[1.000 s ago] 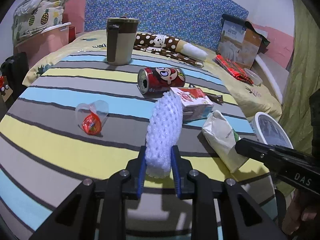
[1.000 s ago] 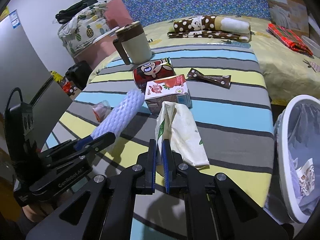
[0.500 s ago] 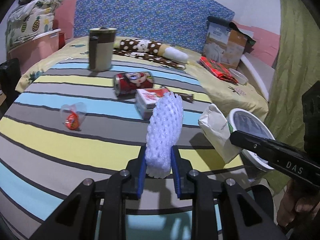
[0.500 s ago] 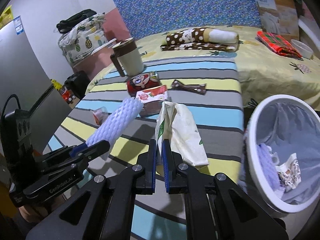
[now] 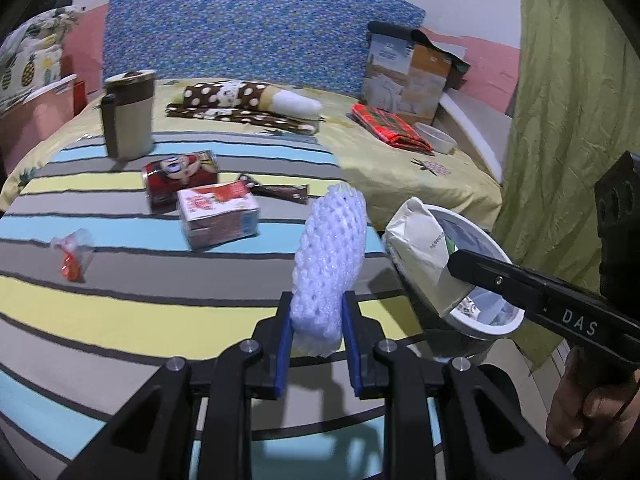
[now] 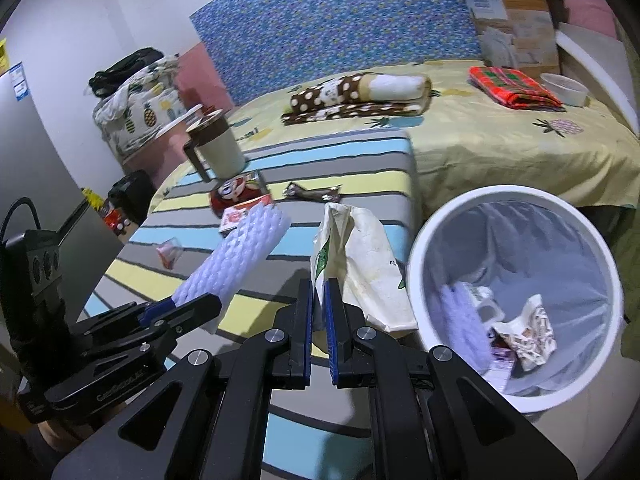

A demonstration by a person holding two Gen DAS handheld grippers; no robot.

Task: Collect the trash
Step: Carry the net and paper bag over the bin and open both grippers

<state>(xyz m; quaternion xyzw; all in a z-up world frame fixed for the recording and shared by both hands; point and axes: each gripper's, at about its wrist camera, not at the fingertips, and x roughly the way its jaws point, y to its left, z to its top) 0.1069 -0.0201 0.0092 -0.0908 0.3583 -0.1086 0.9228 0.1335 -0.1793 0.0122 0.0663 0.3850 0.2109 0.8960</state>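
My left gripper (image 5: 316, 322) is shut on a white foam net sleeve (image 5: 332, 256), held above the striped table (image 5: 120, 320); the sleeve also shows in the right wrist view (image 6: 236, 256). My right gripper (image 6: 319, 312) is shut on a cream paper bag (image 6: 360, 264), held at the table's right edge beside the white trash bin (image 6: 516, 304). The bag (image 5: 424, 248) hangs over the bin's rim (image 5: 492, 320) in the left wrist view. On the table lie a red can (image 5: 180, 176), a red-and-white carton (image 5: 218, 214), a brown wrapper (image 5: 280, 190) and a small plastic wrapper (image 5: 74, 256).
A brown-and-cream mug (image 5: 128, 120) stands at the table's far left. Behind is a bed with a dotted roll (image 5: 248, 100), a red cloth (image 5: 388, 128) and a cardboard box (image 5: 408, 72). A green curtain (image 5: 560, 120) hangs at the right. The bin holds several scraps (image 6: 520, 328).
Both grippers have moved right toward the bin, each keeping its item. The bin has come much closer in the right wrist view. The table items have not moved.
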